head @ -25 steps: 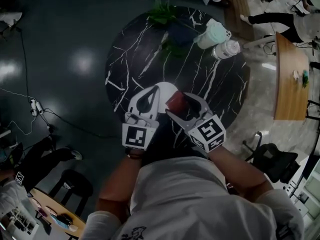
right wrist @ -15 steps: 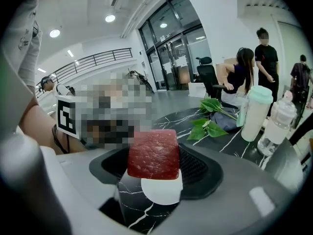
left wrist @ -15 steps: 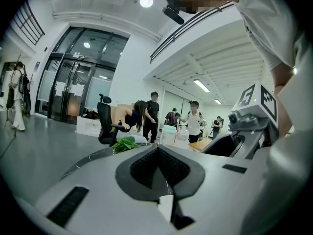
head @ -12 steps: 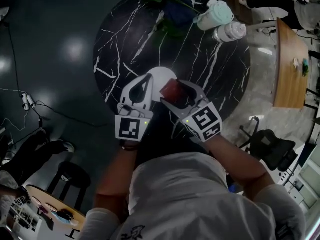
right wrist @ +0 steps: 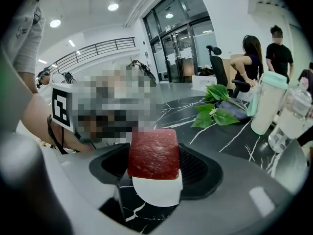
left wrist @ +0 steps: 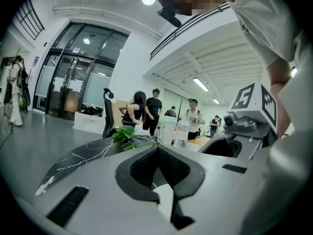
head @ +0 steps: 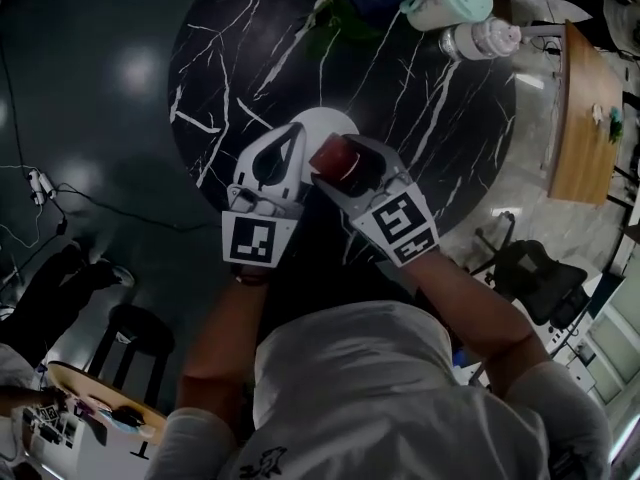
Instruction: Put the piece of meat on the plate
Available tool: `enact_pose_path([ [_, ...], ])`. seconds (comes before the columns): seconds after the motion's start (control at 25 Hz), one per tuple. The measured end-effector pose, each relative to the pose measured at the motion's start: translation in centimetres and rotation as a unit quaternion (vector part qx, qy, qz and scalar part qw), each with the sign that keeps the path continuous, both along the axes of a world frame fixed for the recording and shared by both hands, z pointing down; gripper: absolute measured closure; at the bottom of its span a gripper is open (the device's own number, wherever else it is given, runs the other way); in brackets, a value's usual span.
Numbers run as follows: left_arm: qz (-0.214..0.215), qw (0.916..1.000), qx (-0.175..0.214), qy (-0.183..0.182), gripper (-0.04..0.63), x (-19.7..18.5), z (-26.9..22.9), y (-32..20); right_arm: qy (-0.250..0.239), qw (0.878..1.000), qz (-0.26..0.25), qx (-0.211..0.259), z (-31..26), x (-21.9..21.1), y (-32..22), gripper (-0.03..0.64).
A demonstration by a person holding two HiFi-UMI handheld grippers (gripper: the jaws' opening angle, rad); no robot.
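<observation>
Item in transfer: red-brown, rough-grained rectangular slab of meat (right wrist: pixel 153 153), clamped upright between the dark ribbed pads of the right gripper (right wrist: pixel 155 164). Jaws closed to the slab's width, pressing on its two side faces, with the upper part standing clear above the pads.

Destination: small round white plate (head: pixel 330 122), set on the round black marble-patterned table with white veins (head: pixel 420 108). From the right gripper view, plate visible directly under the slab's lower edge. From the head view, slab over the plate's near rim. Contact between slab and plate not determinable; judged to be just above, not resting.

Left gripper (head: pixel 290 133): jaws drawn together at the tips, nothing between the pads, only a sliver of white plate showing through the gap behind them. Positioned over the plate's left edge, just beside the right gripper. No part in the carry.

Other stock, far side of the table, well apart from the plate: mint-green lidded tumbler (head: pixel 445 0), clear plastic bottle (head: pixel 480 39), sprig of green leaves (head: pixel 340 20).

Progress, as judged: pick-up done; carry to the plate done or very nearly so. Outstanding: lowering onto the plate's middle, opening of the jaws, withdrawal clear of the slab. Not yet complete while held.
</observation>
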State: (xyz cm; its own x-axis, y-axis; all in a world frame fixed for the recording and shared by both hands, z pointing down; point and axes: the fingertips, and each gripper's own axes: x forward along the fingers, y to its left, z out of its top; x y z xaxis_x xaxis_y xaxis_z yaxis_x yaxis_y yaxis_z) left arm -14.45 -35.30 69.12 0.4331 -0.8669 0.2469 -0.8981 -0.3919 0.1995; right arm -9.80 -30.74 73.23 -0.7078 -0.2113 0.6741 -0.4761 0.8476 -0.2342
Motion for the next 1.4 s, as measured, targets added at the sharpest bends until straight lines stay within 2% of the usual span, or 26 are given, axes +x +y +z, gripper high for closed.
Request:
enact_pose_path([
  [0.72,0.019,0.9997,-0.012,0.005,0.591,0.6,5.1,0.2,0.07,0.997,-0.033,-0.027,8.2,0.3,1.1,0.319],
  [1.0,0.02,0.9995,-0.019,0.014,0.591,0.5,6.1,0.7,0.079,0.996,-0.036,-0.02,9.2,-0.1,0.8,0.319],
  [1.4,0.01,0.9998,-0.017,0.004,0.591,-0.3,7.1,0.5,0.114,0.992,-0.057,0.002,10.4,0.3,0.8,0.319],
])
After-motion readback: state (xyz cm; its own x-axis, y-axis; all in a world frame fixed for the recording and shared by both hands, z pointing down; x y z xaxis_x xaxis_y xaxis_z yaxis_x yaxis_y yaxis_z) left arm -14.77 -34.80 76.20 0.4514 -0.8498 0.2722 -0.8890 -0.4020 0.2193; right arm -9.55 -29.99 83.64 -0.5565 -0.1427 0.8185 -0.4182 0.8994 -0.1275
